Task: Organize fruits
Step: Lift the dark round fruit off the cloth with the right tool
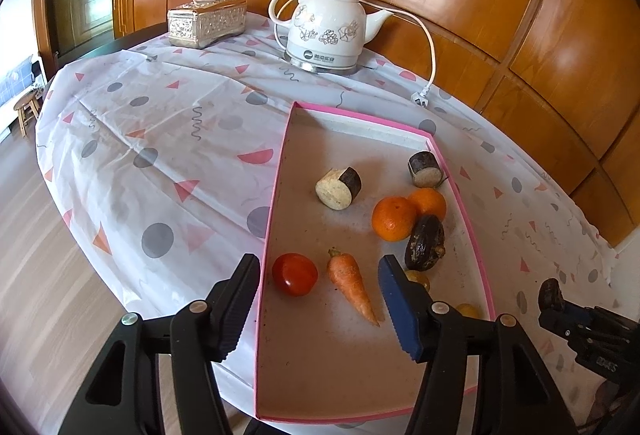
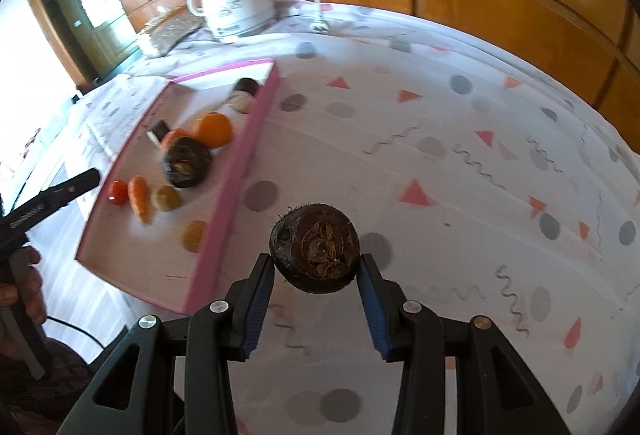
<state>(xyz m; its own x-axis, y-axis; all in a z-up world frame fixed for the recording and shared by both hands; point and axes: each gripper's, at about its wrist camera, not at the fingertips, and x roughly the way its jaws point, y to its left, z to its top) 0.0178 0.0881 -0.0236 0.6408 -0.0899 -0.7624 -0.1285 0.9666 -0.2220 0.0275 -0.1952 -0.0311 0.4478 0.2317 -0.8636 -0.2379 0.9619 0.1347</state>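
A pink-rimmed tray [image 1: 276, 195] [image 2: 240, 155] lies on the table. In it are a red tomato [image 1: 295, 273], a carrot [image 1: 352, 285], two oranges [image 1: 394, 218], two cut purple-skinned pieces [image 1: 339, 188], a dark brown round fruit [image 1: 425, 243] and small yellow fruits [image 1: 418, 279]. My left gripper [image 1: 320, 299] is open above the tray's near end, around the tomato and carrot, holding nothing. My right gripper [image 2: 316, 271] is shut on another dark brown round fruit [image 2: 315, 254], held above the tablecloth to the right of the tray. It also shows in the left wrist view [image 1: 550, 295].
A white kettle [image 1: 332, 25] with a cord and plug [image 1: 420, 97] and a silver tissue box [image 1: 207, 21] stand at the table's far side. The patterned tablecloth [image 2: 460, 175] covers the table. A wood-panelled wall runs behind. A hand [image 2: 20, 287] holds the left gripper.
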